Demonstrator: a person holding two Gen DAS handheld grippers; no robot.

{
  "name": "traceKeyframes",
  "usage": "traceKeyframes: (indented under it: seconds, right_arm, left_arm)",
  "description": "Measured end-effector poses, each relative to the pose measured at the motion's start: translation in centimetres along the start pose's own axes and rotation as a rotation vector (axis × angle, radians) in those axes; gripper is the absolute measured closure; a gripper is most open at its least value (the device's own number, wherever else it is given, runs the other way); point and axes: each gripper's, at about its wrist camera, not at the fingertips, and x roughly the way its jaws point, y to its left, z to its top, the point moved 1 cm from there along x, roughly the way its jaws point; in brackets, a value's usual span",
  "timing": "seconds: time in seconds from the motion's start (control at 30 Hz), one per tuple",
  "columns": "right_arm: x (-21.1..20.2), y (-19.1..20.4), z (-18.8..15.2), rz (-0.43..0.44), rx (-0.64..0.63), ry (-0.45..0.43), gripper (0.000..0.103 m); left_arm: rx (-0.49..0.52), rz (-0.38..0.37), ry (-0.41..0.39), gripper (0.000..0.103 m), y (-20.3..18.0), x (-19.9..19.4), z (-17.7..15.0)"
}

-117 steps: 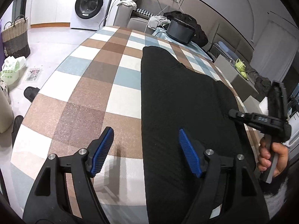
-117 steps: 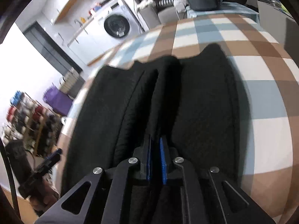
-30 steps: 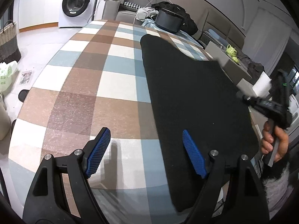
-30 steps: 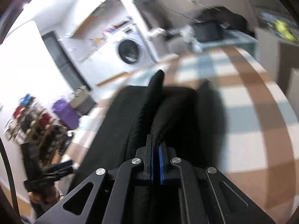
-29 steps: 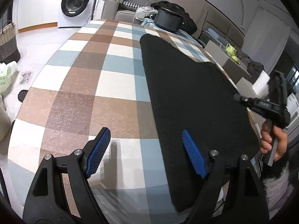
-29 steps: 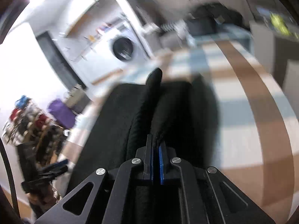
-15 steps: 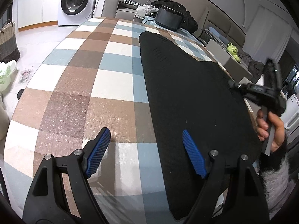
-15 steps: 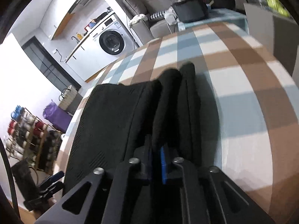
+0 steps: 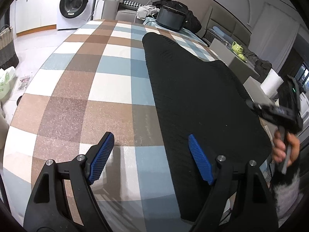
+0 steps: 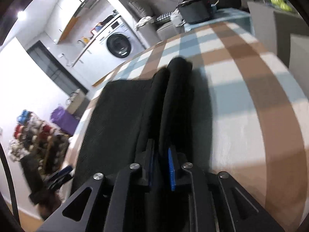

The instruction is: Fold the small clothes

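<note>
Against a second ago: blue pads of the right hand-held gripper [image 10: 162,166] no longer pressed flat together, now parting, a ridge of the black garment [image 10: 119,116] standing between them. Ridge lower and shorter than before, flopped toward the checked table [image 10: 241,116]. In the left view, garment [image 9: 202,100] spread a little flatter and nearer the table edge; left hand-held gripper [image 9: 150,158] unchanged, same wide gap.

Right hand-held gripper: jaws opening, only a narrow slit so far. Fold of cloth in the slit; whether the pads still pinch it is hard to judge through the blur, though probably just letting go. Seen from the left, only its black body [image 9: 278,112] visible at the garment's far right edge, gripped by a hand [image 9: 285,148] in a dark sleeve with a pale fuzzy cuff.

Left hand-held gripper: wide open, holding nothing. Left pad [image 9: 101,156] over bare table, right pad [image 9: 200,162] over the garment's near edge, whether touching the cloth not clear.

Both angled down toward the table. Right hand at the table's right side, fingers wrapped round the handle, gripper tilted forward and down over the cloth.

Garment lying lengthwise on the table, mostly flat, bunched only at the right gripper.
</note>
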Motion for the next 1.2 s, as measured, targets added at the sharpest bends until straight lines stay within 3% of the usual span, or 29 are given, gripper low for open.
traceKeyframes:
  seconds: [0.17,0.27,0.33,0.43,0.5,0.53,0.6,0.67,0.77,0.9,0.97,1.1,1.2]
  right_arm:
    - [-2.7,0.1,-4.2,0.113,0.035,0.026,0.087]
    - [-3.5,0.7,-5.6,0.069,-0.018,-0.001,0.092]
    - [-3.0,0.8,-6.1,0.041,-0.018,0.028,0.098]
    - [-4.6,1.2,-5.8,0.115,-0.024,-0.035,0.098]
    - [-4.3,1.1,-5.8,0.042,-0.031,-0.004,0.097]
    - [-3.7,0.7,-6.0,-0.02,-0.034,0.039,0.095]
    - [-3.4,0.2,-6.2,-0.024,-0.011,0.061,0.094]
    - [-4.2,0.1,-6.2,0.005,0.022,0.02,0.088]
    - [-5.5,0.2,-5.5,0.027,0.045,-0.061,0.07]
    - [-6.4,1.6,-4.7,0.067,-0.005,-0.116,0.068]
    - [-6.1,2.8,-4.8,0.11,-0.057,-0.086,0.068]
    - [-3.8,4.0,-6.1,0.081,-0.111,0.025,0.069]
    - [-2.0,3.8,-7.3,0.07,-0.109,0.071,0.087]
  left_arm:
    - [0.005,-0.009,0.017,0.026,-0.3,0.5,-0.3]
    - [0.017,-0.016,0.021,0.026,-0.8,0.6,-0.3]
    - [0.035,-0.005,0.017,0.026,-1.1,0.4,-0.4]
    - [0.045,0.003,0.004,0.026,-1.3,0.0,-0.7]
    - [0.041,0.002,0.006,0.026,-1.2,0.0,-0.6]
    - [0.041,0.005,0.008,0.026,-1.3,0.1,-0.6]
    - [0.041,0.01,0.007,0.026,-1.3,0.1,-0.7]
    - [0.044,0.004,0.01,0.026,-1.4,0.1,-0.7]
    - [0.058,0.005,0.006,0.026,-1.8,0.1,-0.5]
    - [0.097,0.003,0.011,0.026,-2.7,-0.1,-0.8]
    - [0.133,0.001,0.017,0.026,-3.3,-0.1,-1.2]
    - [0.161,-0.006,0.025,0.026,-4.0,0.0,-1.6]
    - [0.161,-0.009,0.033,0.026,-4.1,0.1,-1.8]
